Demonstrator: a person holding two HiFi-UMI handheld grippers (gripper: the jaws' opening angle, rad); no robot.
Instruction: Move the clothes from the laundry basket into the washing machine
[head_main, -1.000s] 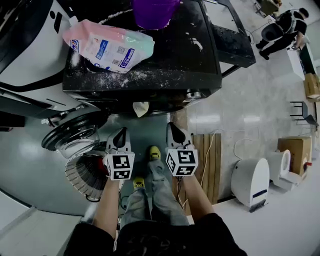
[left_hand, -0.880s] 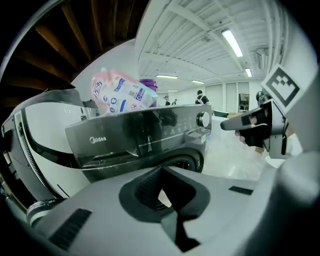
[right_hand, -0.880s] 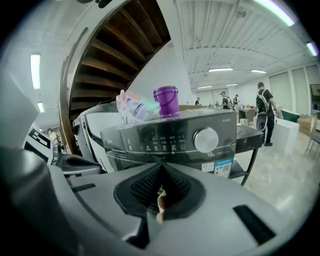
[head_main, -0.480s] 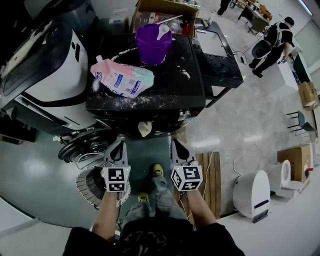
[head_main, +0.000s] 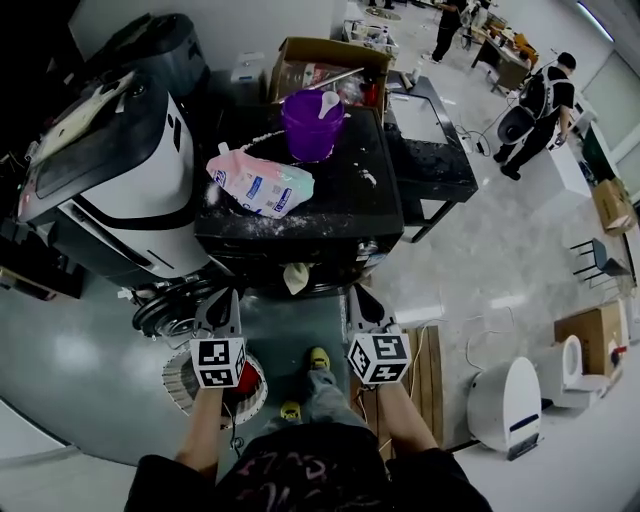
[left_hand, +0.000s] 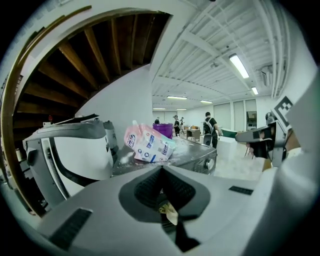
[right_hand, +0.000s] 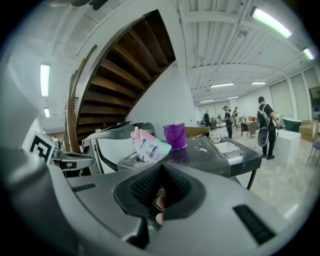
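Red cloth (head_main: 243, 377), the only garment seen for certain, lies in the white slatted laundry basket (head_main: 183, 375) on the floor. It sits just under the left claw (head_main: 222, 303) and beside the person's feet. A pale scrap (head_main: 294, 277) hangs at the front of the black washing machine (head_main: 340, 215), approx. at the drum mouth; whether it is caught there or loose cannot be told. The round door (head_main: 165, 305) is swung open to the left, just above the basket. On the machine's top are a pink detergent pouch (head_main: 262, 186) and a purple bucket (head_main: 310, 125), neither part of the job. Left claw and right claw (head_main: 360, 300) are both pressed together with nothing pinched, pointing level-ish at the machine front, well apart from the basket's contents. Step in hand, as judged: between loads — no garment carried, basket not yet emptied. Next move prob. calls for lowering one claw to the basket, spreading it, pinching a fold of the red cloth, then lifting clear of the rim and feeding it into the drum opening — which the head view hides under the top's front edge, so aim needs care there.
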